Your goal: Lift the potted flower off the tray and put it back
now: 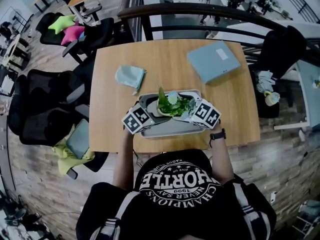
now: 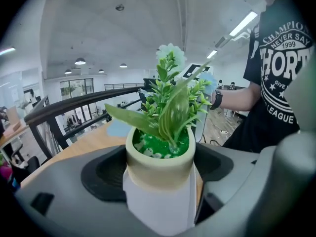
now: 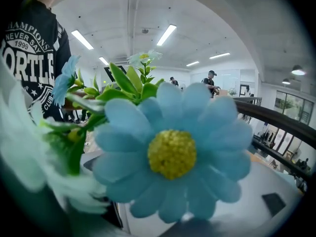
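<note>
The potted flower (image 1: 170, 105) is a small white pot with a cream rim (image 2: 159, 154), green leaves and pale blue blooms. It hangs a little above the grey tray (image 1: 165, 130) near the table's front edge. My left gripper (image 1: 149, 115) is shut on the pot from the left; the pot fills the gap between its grey jaws in the left gripper view. My right gripper (image 1: 191, 115) closes in on the pot from the right. A blue bloom with a yellow centre (image 3: 172, 154) covers most of the right gripper view and hides those jaws.
On the wooden table (image 1: 235, 119) a teal cloth (image 1: 130, 76) lies behind the tray and a blue-grey flat box (image 1: 213, 61) at the far right. Black office chairs (image 1: 50, 104) stand left of the table. A dark railing (image 1: 200, 11) runs behind it.
</note>
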The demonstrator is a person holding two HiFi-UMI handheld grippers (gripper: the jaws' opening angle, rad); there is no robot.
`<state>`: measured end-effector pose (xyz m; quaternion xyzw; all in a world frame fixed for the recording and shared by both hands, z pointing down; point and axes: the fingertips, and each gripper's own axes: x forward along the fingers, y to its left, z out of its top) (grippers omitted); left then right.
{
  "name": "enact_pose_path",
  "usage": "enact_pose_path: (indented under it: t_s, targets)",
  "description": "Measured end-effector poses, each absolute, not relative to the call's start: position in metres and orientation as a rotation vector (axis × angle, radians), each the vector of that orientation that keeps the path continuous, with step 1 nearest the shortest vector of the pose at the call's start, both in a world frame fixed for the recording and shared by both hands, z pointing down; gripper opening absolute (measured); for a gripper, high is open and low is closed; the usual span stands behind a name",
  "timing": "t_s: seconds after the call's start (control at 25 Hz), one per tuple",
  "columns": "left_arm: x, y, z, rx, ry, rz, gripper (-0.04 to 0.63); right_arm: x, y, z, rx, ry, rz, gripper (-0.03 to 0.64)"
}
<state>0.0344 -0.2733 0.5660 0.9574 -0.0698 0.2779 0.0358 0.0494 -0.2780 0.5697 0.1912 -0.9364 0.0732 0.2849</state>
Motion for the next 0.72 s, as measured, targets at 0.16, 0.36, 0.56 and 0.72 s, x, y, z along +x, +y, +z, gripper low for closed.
enact_pose_path:
  t_s: [0.16,0.36,0.56,0.72]
  targets:
    - [0.039,-0.272,0.538,2.984,-0.217,0.835,0.436,0.053,-0.278,0.542,0.533,-2.505,0.154,0.451]
    - [0.039,-0.274,0.51,3.035,-0.233,0.805,0.436,0.054,-0.278,0.512,0.568,-2.537,0.106,0.451]
    - [0.04,-0.274,0.49,3.077,-0.231,0.724,0.436,0.056,-0.278,0.492,0.601,-2.544,0.048,0.449]
    - [0.042,-0.272,0.48,3.09,-0.206,0.669,0.436,0.058,-0.275,0.48,0.633,-2.555,0.016,0.449]
